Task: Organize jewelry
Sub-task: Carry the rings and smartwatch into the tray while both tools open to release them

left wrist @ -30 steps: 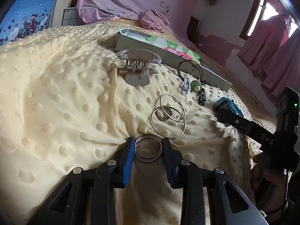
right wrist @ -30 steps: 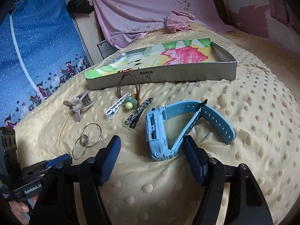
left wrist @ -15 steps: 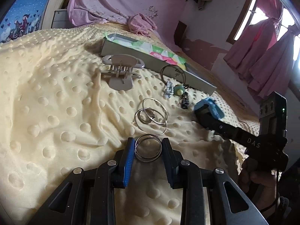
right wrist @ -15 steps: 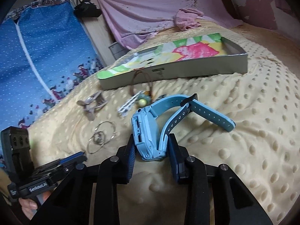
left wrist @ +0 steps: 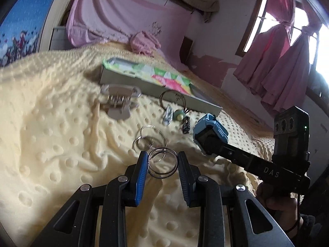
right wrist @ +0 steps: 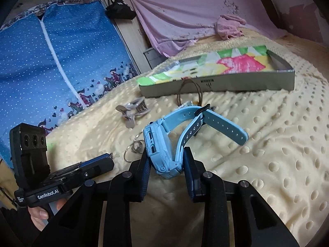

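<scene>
My left gripper [left wrist: 162, 160] is shut on a pair of silver bangles [left wrist: 162, 165] and holds them lifted above the yellow dotted blanket [left wrist: 51, 144]. My right gripper [right wrist: 167, 164] is shut on a blue smartwatch [right wrist: 162, 150], its straps [right wrist: 224, 126] hanging forward; the watch also shows in the left wrist view [left wrist: 209, 127]. More silver rings [left wrist: 151, 136] lie on the blanket just beyond the left gripper. A shallow grey box with a colourful lining [right wrist: 277, 77] lies further back.
A beige hair claw clip [left wrist: 119, 100], a brown hair tie [left wrist: 172, 98], small clips and a green bead charm [left wrist: 180, 115] lie before the box [left wrist: 131, 80]. A pink cloth [right wrist: 228, 26] lies at the bed's far end. A blue wardrobe cover [right wrist: 51, 72] stands left.
My right gripper closed on the blue watch and raised it. My left gripper, holding the bangles throughout, lifted them off the blanket.
</scene>
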Motion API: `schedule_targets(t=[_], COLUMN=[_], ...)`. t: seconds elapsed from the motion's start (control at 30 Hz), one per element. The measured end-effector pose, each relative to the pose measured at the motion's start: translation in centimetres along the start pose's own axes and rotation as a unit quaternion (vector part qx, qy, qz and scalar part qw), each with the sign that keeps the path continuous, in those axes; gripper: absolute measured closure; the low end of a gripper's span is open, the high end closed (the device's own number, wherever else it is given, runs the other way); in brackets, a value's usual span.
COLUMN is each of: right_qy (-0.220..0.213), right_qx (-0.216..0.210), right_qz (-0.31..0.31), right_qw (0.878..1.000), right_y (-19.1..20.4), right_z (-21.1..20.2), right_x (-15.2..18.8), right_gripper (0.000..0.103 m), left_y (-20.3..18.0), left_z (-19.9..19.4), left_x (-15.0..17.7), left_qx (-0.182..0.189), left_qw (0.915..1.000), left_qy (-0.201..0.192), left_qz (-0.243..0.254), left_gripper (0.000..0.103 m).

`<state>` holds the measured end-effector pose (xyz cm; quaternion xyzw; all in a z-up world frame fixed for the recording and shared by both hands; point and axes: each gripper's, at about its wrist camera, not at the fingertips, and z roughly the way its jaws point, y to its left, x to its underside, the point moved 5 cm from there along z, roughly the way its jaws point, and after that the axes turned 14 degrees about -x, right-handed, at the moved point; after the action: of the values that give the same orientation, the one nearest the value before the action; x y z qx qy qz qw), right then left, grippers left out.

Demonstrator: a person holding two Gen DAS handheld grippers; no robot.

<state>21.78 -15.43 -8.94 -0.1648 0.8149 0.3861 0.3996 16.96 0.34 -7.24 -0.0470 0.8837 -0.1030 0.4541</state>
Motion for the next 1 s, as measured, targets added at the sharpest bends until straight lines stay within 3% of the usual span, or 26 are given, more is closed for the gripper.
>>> schedule_targets(t=[0.2,0.4,0.6,0.7,0.8,1.0], right_qy=[-0.024,-0.074,-0.116,-0.131,-0.131,-0.106], right_qx=[0.007,0.056,0.1,0.108,0.125,0.129], right_qz=[-0.023,-0.037,-0.058,-0.039,-0.037,-0.006], right_qw=[0.999,0.995,0.986,0.985,0.983,0.986], right_y=[0.8,0.6,-0.8,-2.6,-4.6,-9.2], right_z=[-1.1,-3.0,-3.6,-3.4,-2.5,0.4], right_x=[-0.5,-2.5,-7.3,-9.6,-12.0,-14.3], right_gripper=[0.076,0.076,0.076,0.076,0.076,0.076], left_y=[-0.7,-2.2,-4.0,-4.5,-4.3,-3.6], left_z=[-0.4,0.7,4.2,6.2,8.9,15.1], left_x=[-1.5,-5.2,-10.1,-12.5,-14.4,-16.1], left_qx=[-0.013,-0.021,-0.032,-0.04,-0.05,-0.069], left_qw=[0.9997,0.9983,0.9967,0.9962,0.9969,0.9972], left_qy=[-0.021,-0.053,-0.073,-0.076,-0.058,0.029], left_qz=[-0.001,-0.012,-0.015,-0.016,-0.016,-0.009], left_gripper=[0.075,0.075,0.075,0.075,0.075,0.075])
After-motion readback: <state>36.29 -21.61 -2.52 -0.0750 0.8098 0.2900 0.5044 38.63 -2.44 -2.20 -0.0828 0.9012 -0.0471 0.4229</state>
